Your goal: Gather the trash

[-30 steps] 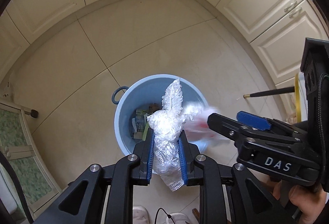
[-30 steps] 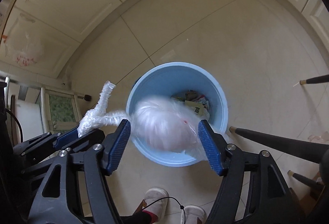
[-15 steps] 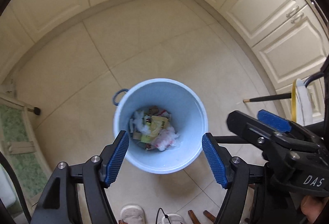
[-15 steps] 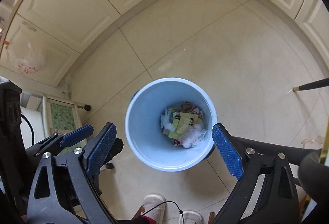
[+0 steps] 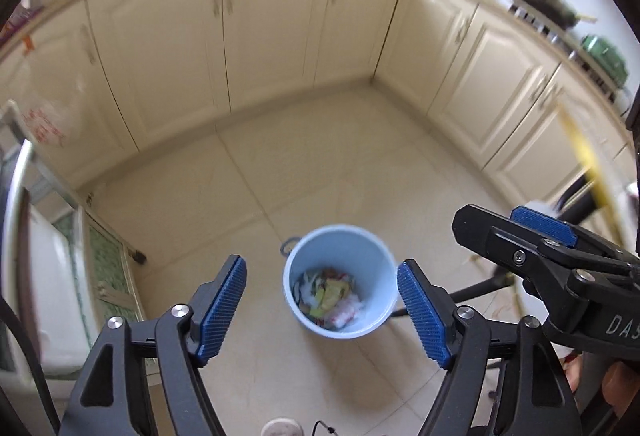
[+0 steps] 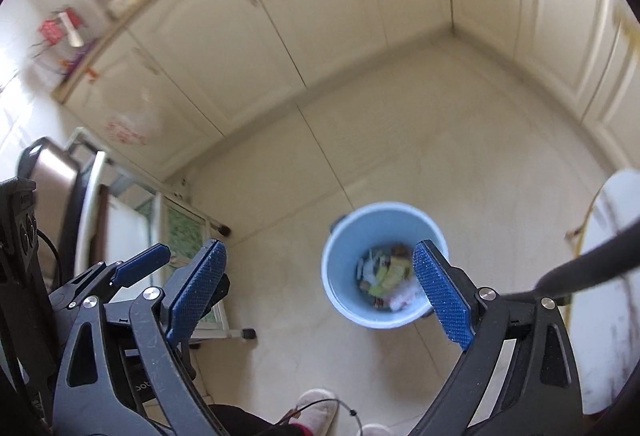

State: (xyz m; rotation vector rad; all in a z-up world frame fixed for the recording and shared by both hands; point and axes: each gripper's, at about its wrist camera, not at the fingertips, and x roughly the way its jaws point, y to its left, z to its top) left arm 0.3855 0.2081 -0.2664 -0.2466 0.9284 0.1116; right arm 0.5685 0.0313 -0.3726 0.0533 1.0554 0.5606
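Observation:
A light blue bucket (image 5: 376, 256) stands on the tiled floor and holds mixed trash (image 5: 328, 294), wrappers and white plastic. It also shows in the right wrist view (image 6: 340, 272), with the trash (image 6: 386, 276) inside. My left gripper (image 5: 320, 310) is open and empty, high above the bucket. My right gripper (image 6: 320, 296) is open and empty too, also well above the bucket. The right gripper shows from the side in the left wrist view (image 5: 540, 236), and the left gripper shows in the right wrist view (image 6: 136, 264).
Cream cabinets (image 5: 280, 27) line the far walls and the corner. A low cabinet with green glass doors (image 6: 180, 232) stands at left. A round white table (image 6: 616, 276) and dark chair legs (image 5: 480, 288) are at right. The person's slippers (image 6: 316, 408) are below.
One second ago the left gripper held crumpled clear plastic and the right a white bag over the bucket. Both opened, the trash fell in, and both grippers have risen higher.

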